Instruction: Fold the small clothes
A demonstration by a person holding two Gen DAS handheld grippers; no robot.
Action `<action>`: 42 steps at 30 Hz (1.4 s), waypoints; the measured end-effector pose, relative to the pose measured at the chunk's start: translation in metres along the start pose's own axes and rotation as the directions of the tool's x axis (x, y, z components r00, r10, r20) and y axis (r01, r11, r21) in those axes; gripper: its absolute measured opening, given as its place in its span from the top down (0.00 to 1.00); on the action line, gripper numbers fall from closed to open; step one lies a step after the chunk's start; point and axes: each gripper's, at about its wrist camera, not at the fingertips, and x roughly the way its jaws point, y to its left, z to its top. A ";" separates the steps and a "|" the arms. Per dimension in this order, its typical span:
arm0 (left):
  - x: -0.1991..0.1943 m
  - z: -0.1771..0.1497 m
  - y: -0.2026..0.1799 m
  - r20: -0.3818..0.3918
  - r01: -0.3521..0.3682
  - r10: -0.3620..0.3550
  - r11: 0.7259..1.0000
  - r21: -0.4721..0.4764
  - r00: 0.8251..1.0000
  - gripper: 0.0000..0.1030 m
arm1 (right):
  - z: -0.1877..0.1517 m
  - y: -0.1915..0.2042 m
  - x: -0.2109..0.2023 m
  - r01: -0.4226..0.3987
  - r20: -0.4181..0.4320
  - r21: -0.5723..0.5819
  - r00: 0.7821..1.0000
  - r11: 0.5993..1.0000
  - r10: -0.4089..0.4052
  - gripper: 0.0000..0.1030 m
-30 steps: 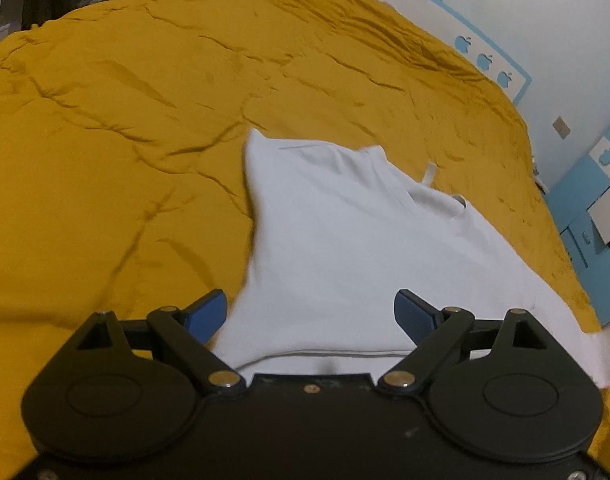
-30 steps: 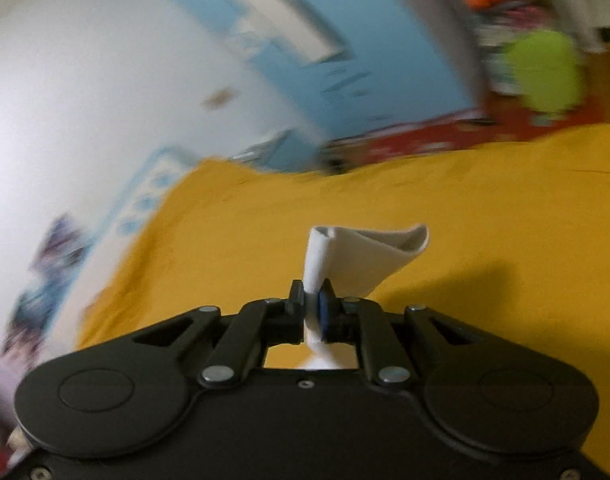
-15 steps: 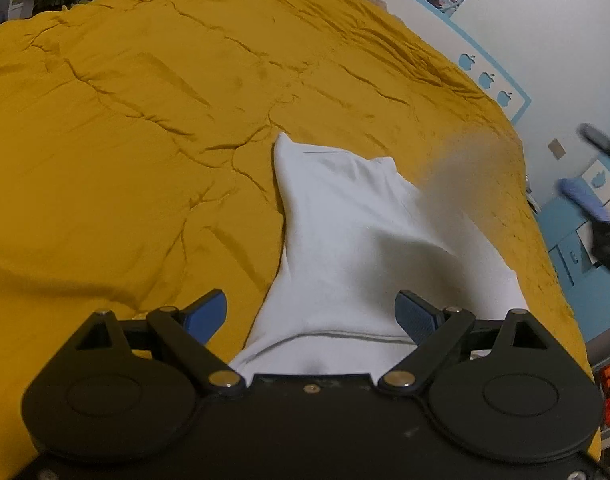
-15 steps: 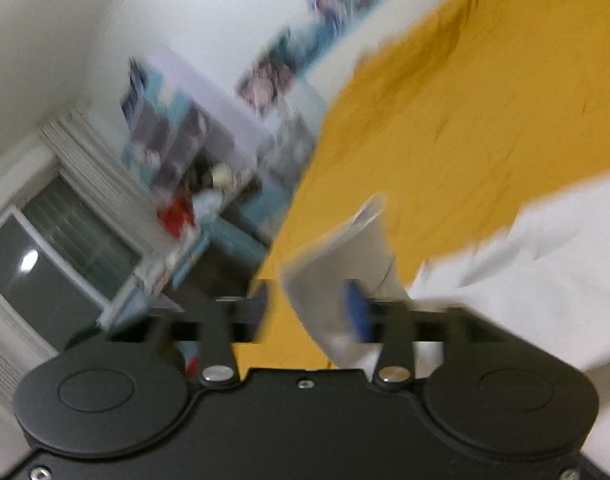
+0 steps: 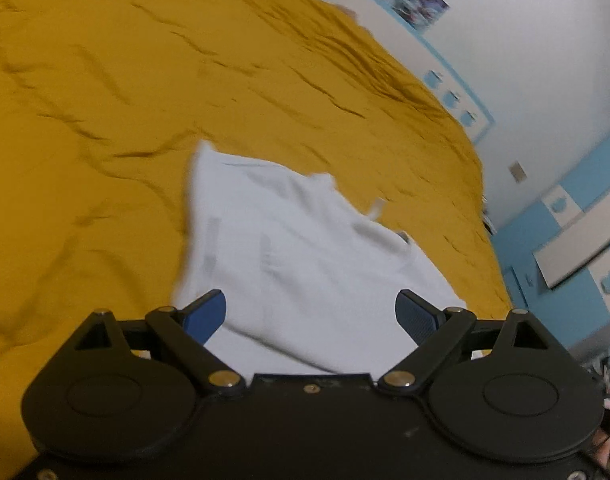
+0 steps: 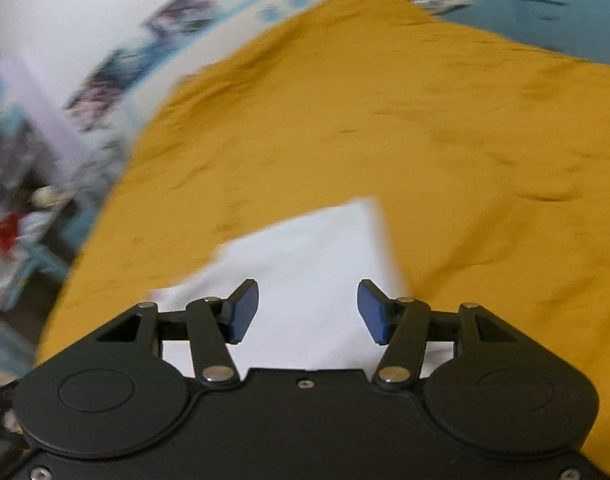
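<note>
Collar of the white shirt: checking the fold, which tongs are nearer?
Likely left. The collar lies ahead-right of the left tongs; the right tongs, opening with nothing pinched, hang over plain cloth, collar unseen.

White shirt (image 5: 305, 264) lies flat on the yellow bedspread (image 5: 105, 120), partly folded. In the left wrist view one corner points to about 11 o'clock, the neckline edge runs toward 3 o'clock, and a small white tag sticks out past that edge at about 2 o'clock. In the right wrist view the same shirt (image 6: 313, 264) shows as a plain white panel, one corner at 1 o'clock, left edge stepped. Both views are blurred; finer detail unreadable.
</note>
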 end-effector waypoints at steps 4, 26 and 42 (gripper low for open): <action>0.030 -0.005 -0.009 -0.064 -0.026 0.027 1.000 0.015 0.998 0.07 | -0.006 -0.035 0.005 -0.017 -0.081 0.045 0.997 0.999 0.020 0.45; 0.064 -0.026 0.004 -0.146 -0.138 0.155 0.983 0.118 0.977 0.03 | -0.042 -0.036 0.030 0.060 -0.095 -0.495 0.988 0.867 -0.122 1.00; -0.102 -0.030 -0.029 -0.084 -0.112 0.137 0.960 0.256 0.987 0.00 | -0.029 -0.023 -0.122 -0.110 -0.063 -0.372 0.994 0.922 0.093 0.23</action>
